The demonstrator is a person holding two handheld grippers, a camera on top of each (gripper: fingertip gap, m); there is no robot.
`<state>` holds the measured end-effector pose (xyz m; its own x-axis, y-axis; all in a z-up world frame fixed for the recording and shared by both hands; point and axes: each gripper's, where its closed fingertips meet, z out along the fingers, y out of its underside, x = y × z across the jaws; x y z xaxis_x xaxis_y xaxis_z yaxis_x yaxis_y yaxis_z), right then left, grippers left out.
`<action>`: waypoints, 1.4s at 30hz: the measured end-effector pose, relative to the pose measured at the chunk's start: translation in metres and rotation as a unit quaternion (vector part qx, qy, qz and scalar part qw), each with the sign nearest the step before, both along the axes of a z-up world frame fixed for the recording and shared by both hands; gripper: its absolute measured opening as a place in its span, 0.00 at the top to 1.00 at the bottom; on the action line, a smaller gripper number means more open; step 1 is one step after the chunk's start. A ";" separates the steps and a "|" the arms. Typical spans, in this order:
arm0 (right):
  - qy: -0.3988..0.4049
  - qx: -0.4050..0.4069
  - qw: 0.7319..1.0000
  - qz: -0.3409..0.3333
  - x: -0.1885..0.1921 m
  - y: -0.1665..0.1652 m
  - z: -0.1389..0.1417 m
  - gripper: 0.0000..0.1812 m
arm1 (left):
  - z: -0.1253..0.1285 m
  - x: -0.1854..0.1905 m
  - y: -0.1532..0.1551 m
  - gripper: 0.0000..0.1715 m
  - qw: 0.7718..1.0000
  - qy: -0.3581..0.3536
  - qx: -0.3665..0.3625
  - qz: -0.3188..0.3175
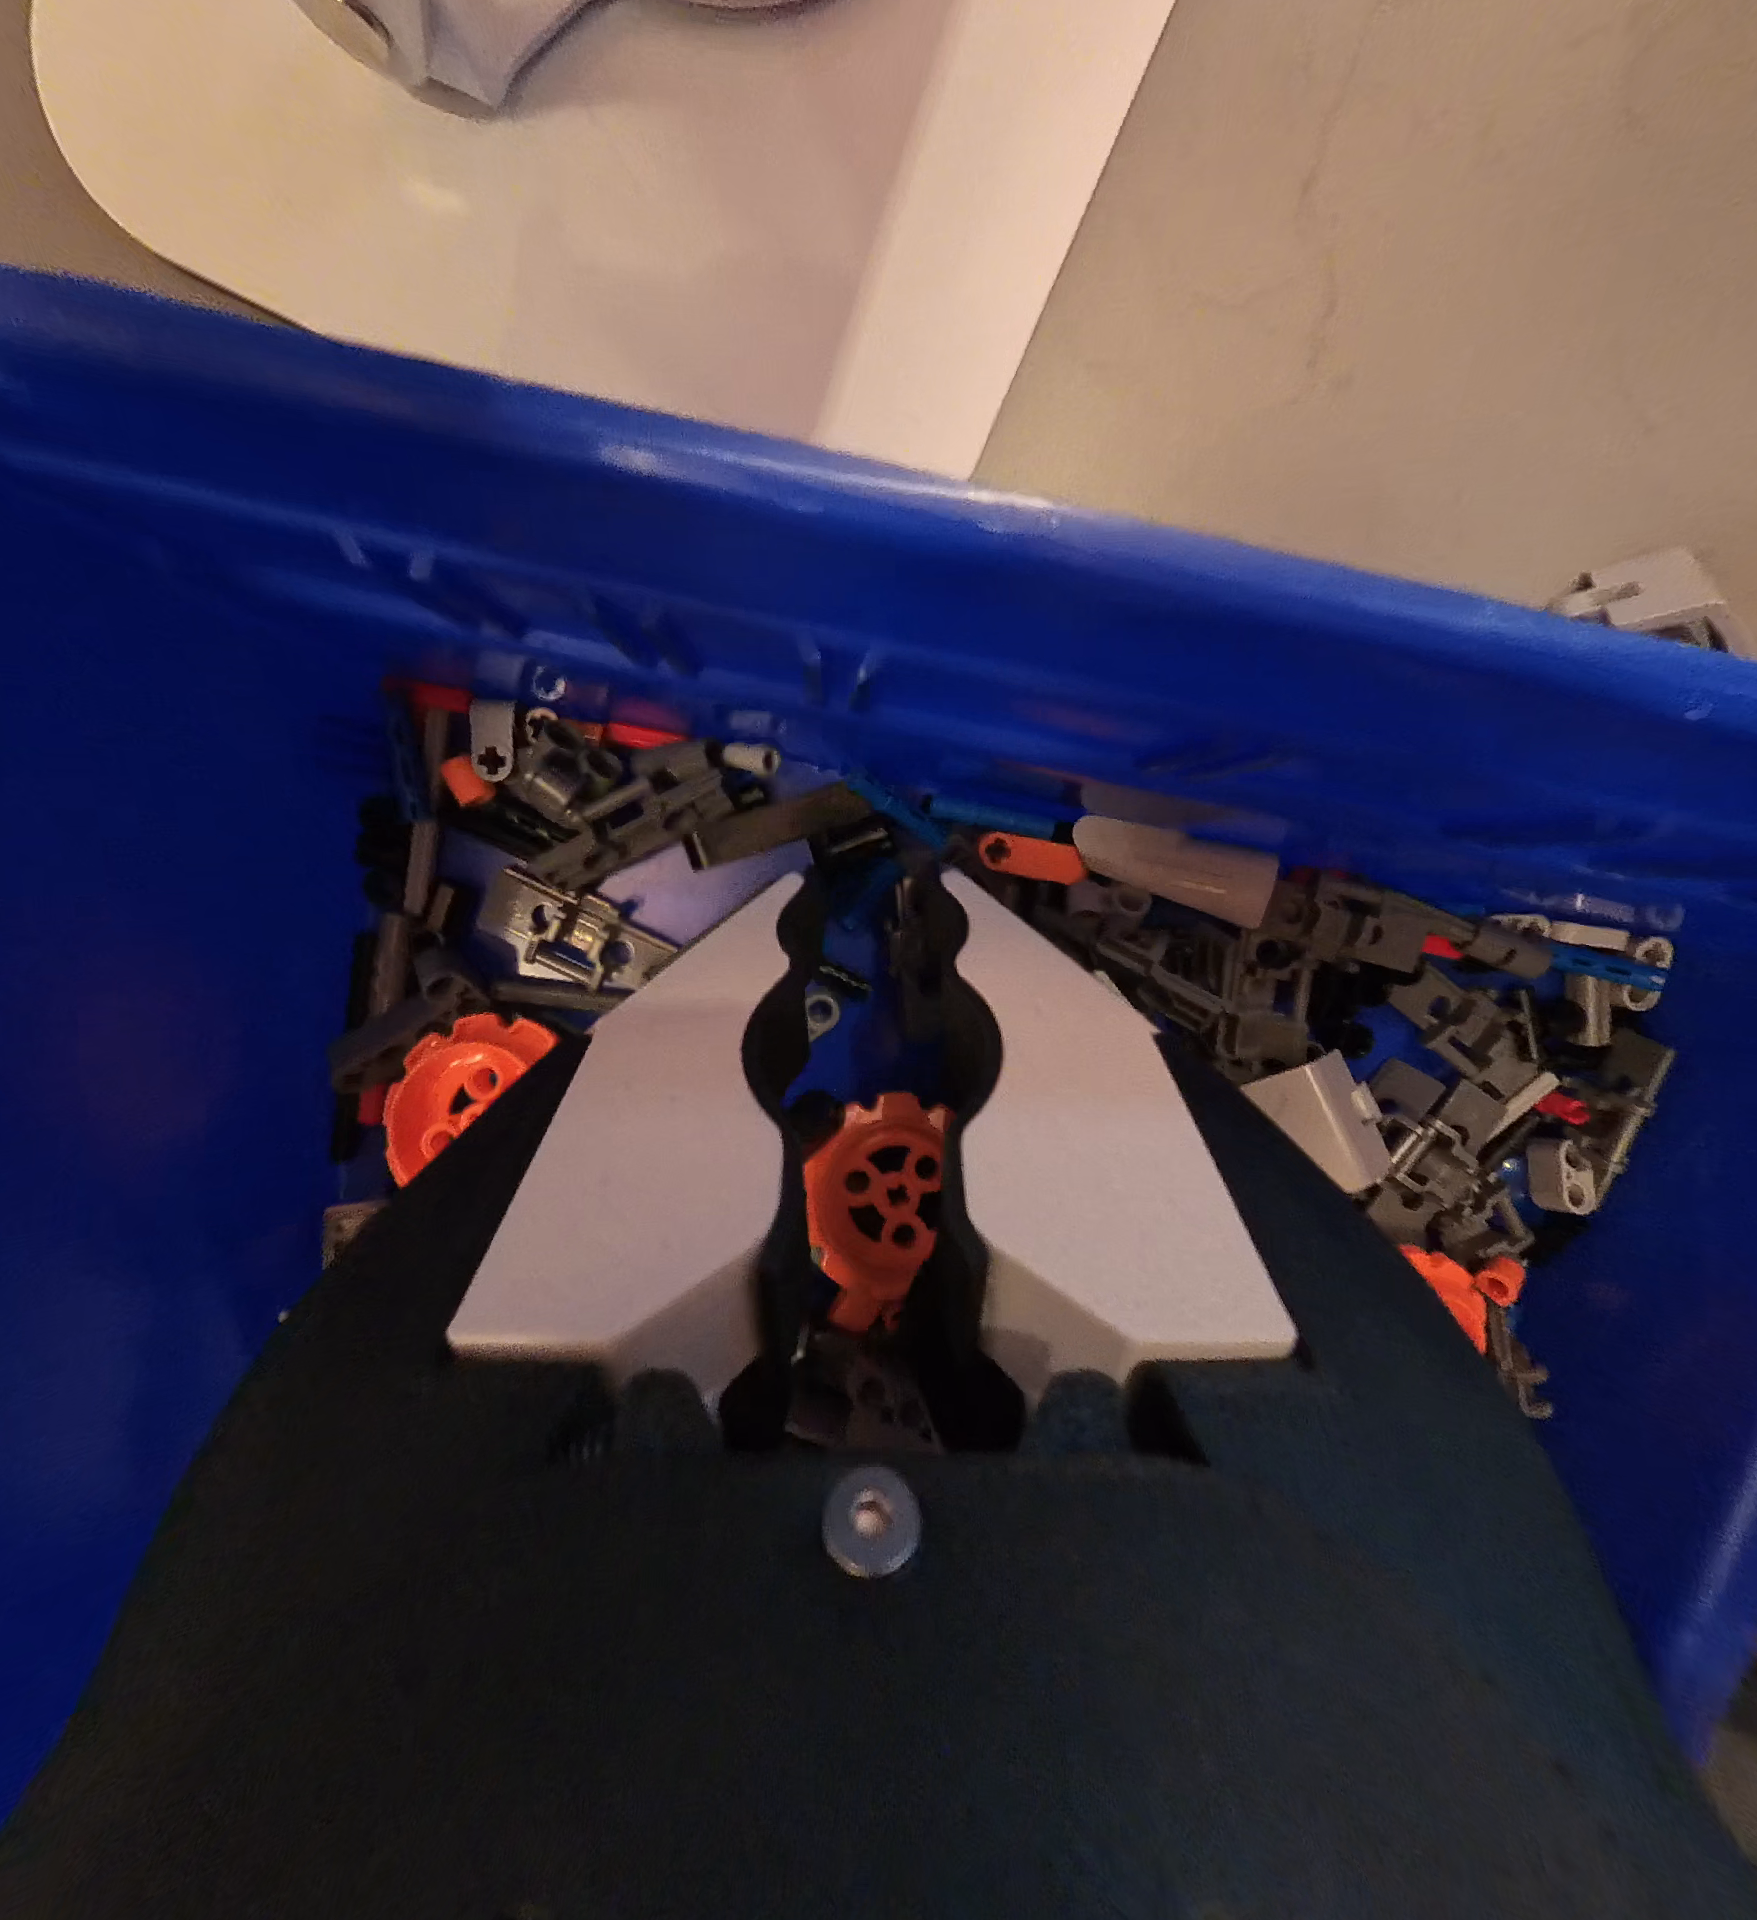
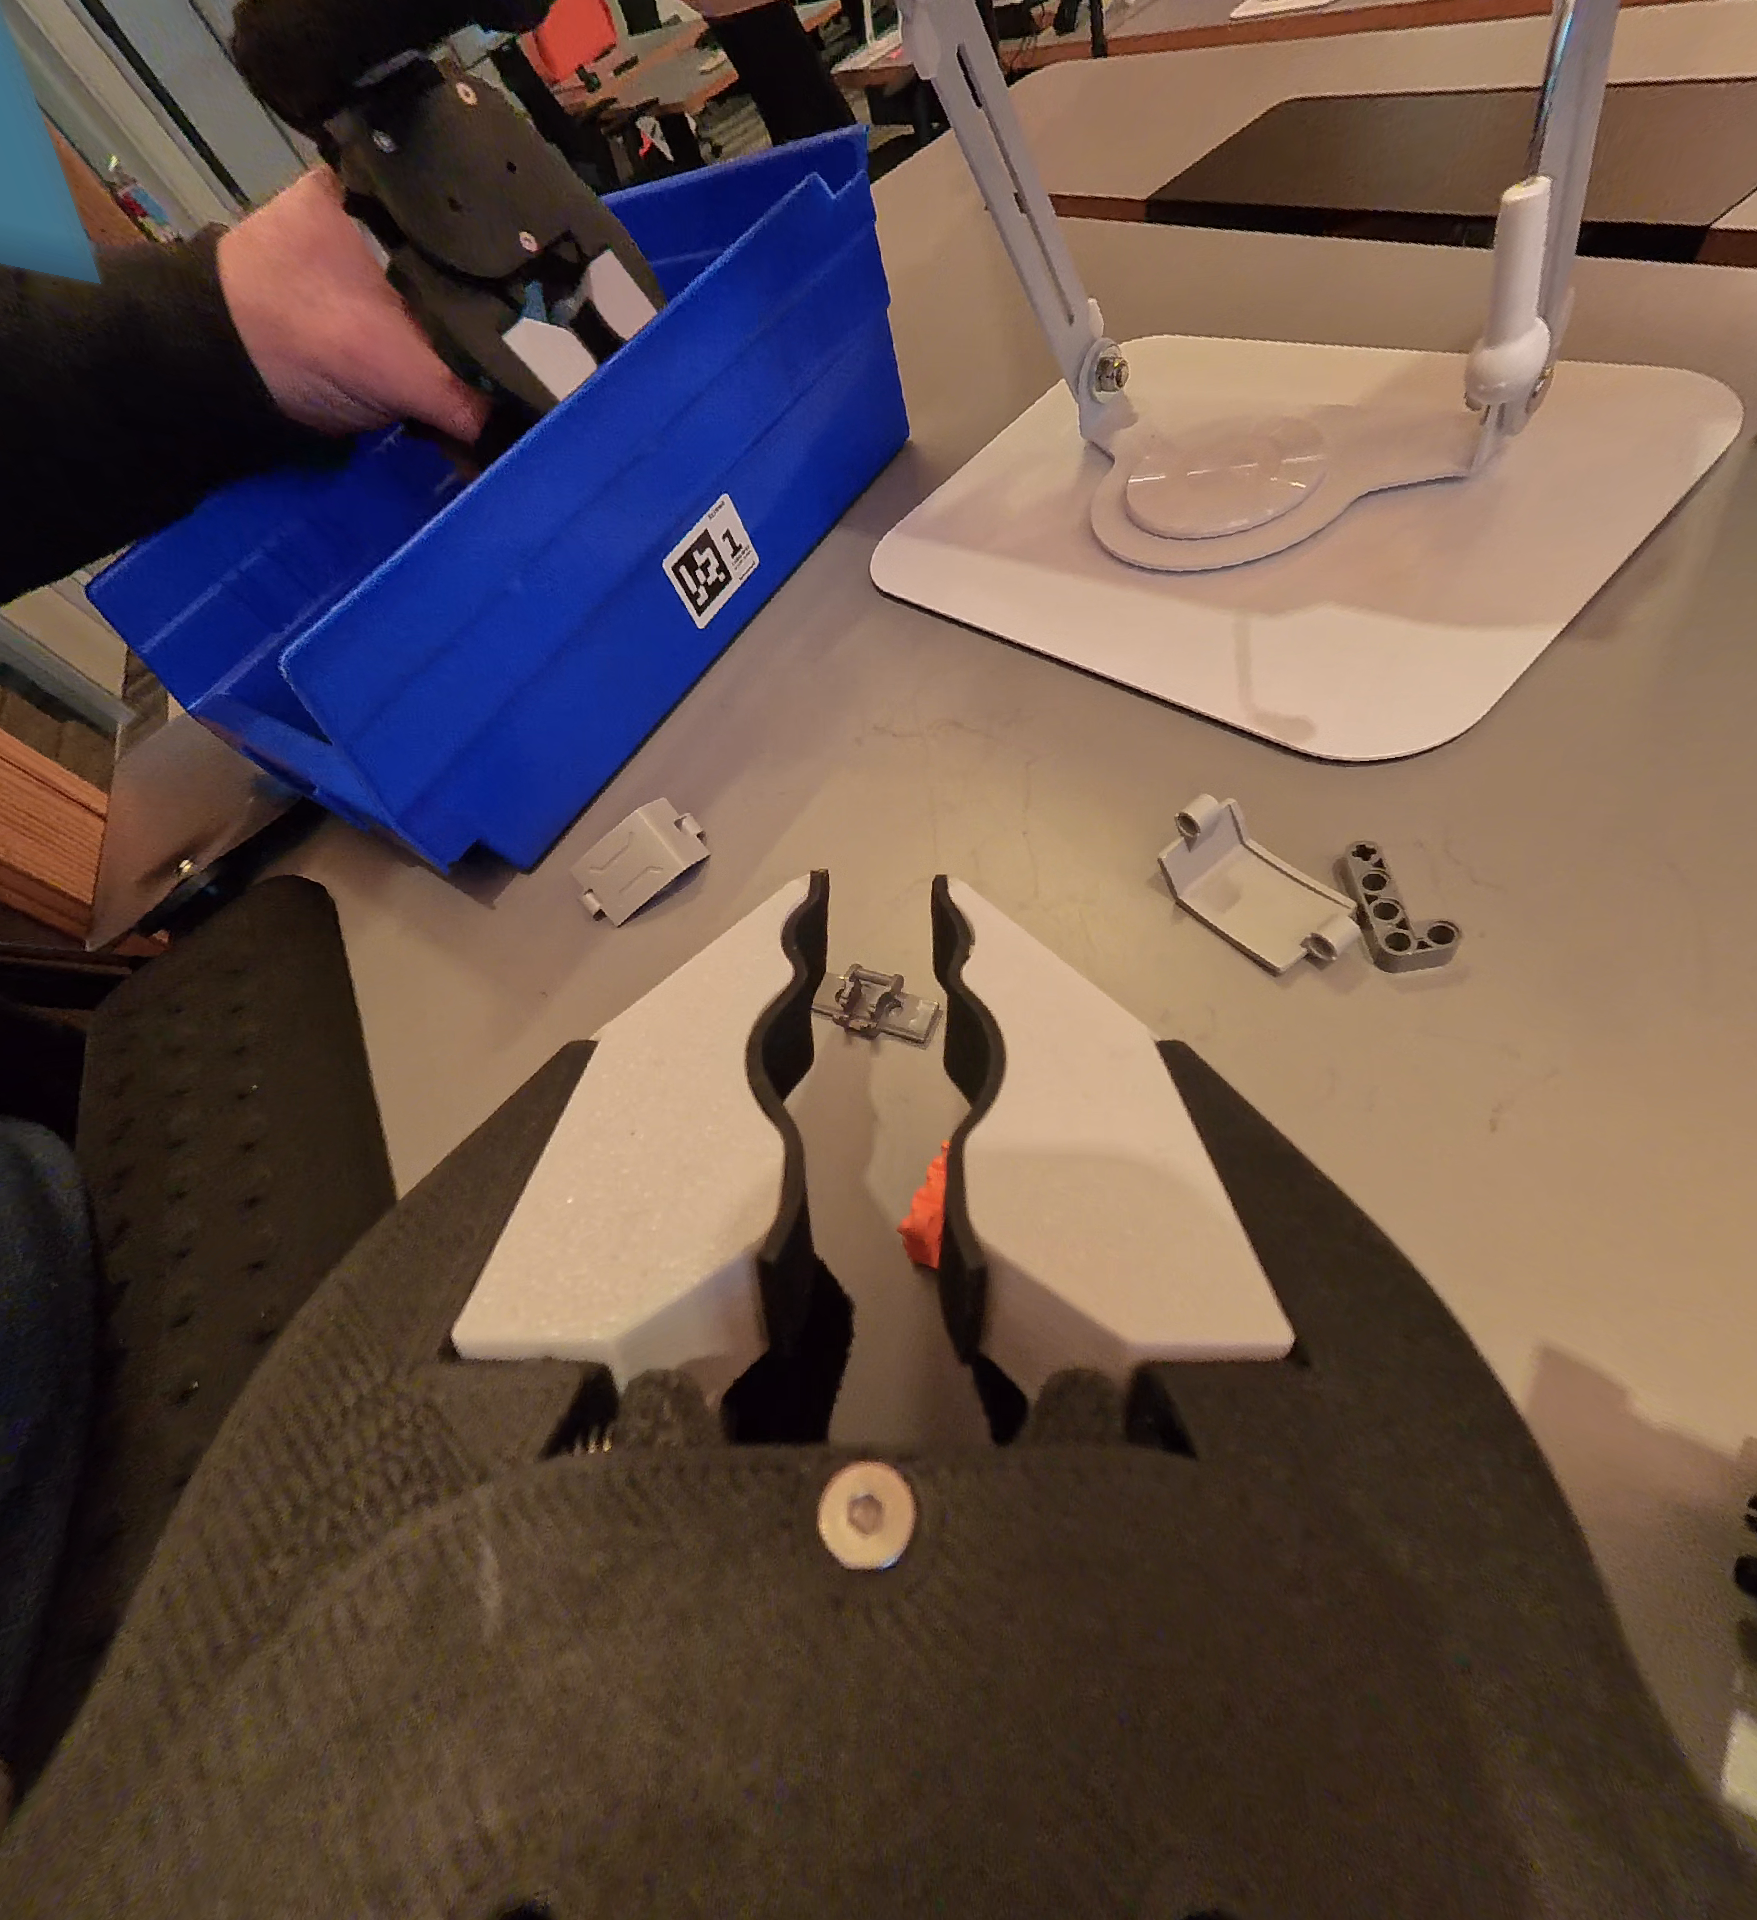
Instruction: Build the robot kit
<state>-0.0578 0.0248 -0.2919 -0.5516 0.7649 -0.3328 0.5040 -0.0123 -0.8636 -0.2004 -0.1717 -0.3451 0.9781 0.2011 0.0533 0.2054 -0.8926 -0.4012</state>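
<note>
The left tool (image 1: pixel 869 883), nearly closed, digs among parts in the blue bin (image 1: pixel 957 582); the right tool (image 2: pixel 879 888) hangs part-open above the bench (image 2: pixel 1269 1143), where a few parts already lie.

Orange wheel hub (image 1: pixel 879 1184) — in blue bin (image 1: pixel 957 644)

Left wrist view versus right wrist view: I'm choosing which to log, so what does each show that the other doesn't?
Only the left wrist view shows inside the blue bin: grey, black and orange building pieces, with the left gripper over an orange round piece.

Only the right wrist view shows the right gripper, open over a small grey clip, loose grey parts, and a hand.

Both show the bin, table and white stand base.
</note>
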 end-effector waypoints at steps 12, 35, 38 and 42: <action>0.003 -0.004 1.000 -0.001 -0.001 0.000 0.001 0.91 | -0.005 -0.003 0.005 0.97 1.000 -0.001 0.002 0.000; 0.015 0.005 1.000 -0.006 0.005 0.014 0.014 0.91 | 0.109 0.138 0.072 0.97 0.992 -0.037 0.040 -0.113; 0.010 0.006 1.000 -0.007 0.008 0.016 0.011 0.91 | 0.107 0.168 0.099 0.97 0.986 -0.047 0.037 -0.156; 0.005 0.007 1.000 -0.014 0.010 0.022 0.009 0.91 | 0.059 0.184 0.106 0.97 0.978 -0.042 -0.066 -0.193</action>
